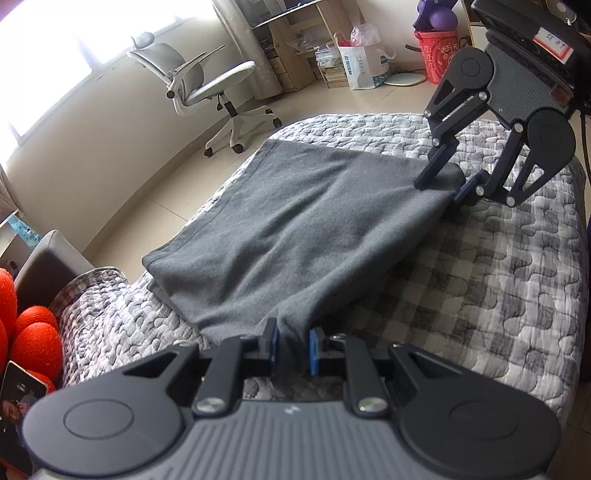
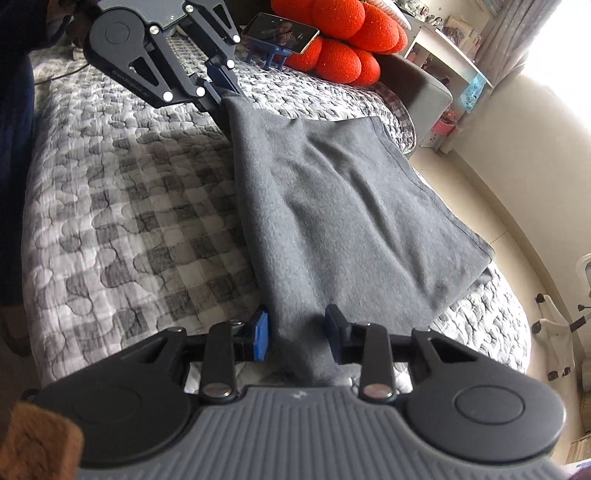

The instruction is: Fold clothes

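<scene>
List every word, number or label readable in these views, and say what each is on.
Nothing can be quoted with confidence.
White label on the right gripper: handwritten digits, too blurred.
White shopping bag: blue print, too small.
Red bucket: pattern, unreadable.
Left gripper arm: embossed wording, too faint.
Phone: picture only.

Daylight floods in from a window point(image 1: 55, 48) far ahead and left of the left gripper point(image 1: 291, 347), blown out to pure white glare. In the right wrist view the same glare burns the upper right corner. The grey cloth point(image 1: 295, 229) and bed point(image 1: 498, 277) are evenly, softly lit, with a faint shadow under the cloth's lifted edge. Fisheye bending curves walls and floor at the edges; close gripper bodies look slightly soft.
</scene>
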A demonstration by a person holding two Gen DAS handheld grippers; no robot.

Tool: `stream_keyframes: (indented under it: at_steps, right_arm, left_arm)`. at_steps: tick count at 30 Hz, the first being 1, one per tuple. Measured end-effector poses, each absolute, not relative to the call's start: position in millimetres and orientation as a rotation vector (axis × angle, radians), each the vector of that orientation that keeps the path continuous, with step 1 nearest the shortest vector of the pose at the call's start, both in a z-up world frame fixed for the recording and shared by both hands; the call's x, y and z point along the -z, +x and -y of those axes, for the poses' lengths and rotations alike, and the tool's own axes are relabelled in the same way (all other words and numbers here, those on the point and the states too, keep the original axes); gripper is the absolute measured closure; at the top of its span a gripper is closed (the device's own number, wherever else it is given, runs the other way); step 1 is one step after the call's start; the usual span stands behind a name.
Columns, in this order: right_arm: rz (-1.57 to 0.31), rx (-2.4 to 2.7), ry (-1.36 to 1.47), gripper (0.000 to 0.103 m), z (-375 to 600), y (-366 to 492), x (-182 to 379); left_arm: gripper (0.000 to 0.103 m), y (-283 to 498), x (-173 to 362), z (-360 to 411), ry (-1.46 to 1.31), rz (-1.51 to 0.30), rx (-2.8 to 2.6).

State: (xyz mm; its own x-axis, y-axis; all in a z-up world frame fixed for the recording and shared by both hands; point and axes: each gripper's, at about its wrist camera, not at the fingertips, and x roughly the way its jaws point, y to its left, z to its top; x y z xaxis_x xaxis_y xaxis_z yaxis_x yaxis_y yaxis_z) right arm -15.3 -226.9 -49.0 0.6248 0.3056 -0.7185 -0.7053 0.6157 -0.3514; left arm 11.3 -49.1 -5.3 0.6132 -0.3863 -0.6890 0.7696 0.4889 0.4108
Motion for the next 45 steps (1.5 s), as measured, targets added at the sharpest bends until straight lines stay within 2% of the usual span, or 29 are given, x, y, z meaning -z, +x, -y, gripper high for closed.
stream_keyframes:
  at_steps: [1, 9, 15, 19, 24, 30, 45]
  right_arm:
    - [-0.659, -0.629, -0.683, 0.073, 228.0, -15.8, 50.0]
    - [-0.648, -0.598, -0.743, 0.072, 236.5, -20.3, 57.6]
    - [-0.648, -0.598, -0.756, 0.076, 238.4, -20.8, 57.3]
    - [-0.643, -0.599, -0.751, 0.086, 238.7, -20.0, 55.1]
    - [-0.609, -0.573, -0.74, 0.09, 239.4, -18.6, 49.9]
    - [-0.505, -0.498, -0.629, 0.092, 251.8, -11.2, 22.3]
    - [-0.412, -0.385, -0.578, 0.093, 253.2, 9.1, 3.9]
  left_arm:
    - [0.087, 11.2, 6.2, 48.8, 0.774, -0.568, 0.748]
    - [0.08, 7.4, 22.7, 47.9, 0.841, -0.625, 0.752]
    - [0.08, 3.6, 24.0, 45.0, 0.863, -0.619, 0.751]
    - [0.084, 0.8, 23.8, 45.1, 0.875, -0.606, 0.754]
    - [0.089, 4.1, 9.3, 45.0, 0.829, -0.532, 0.689]
    - [0.089, 9.1, -13.0, 43.2, 0.728, -0.449, 0.63]
    - [0.089, 40.5, -29.1, 48.2, 0.553, -0.455, 0.498]
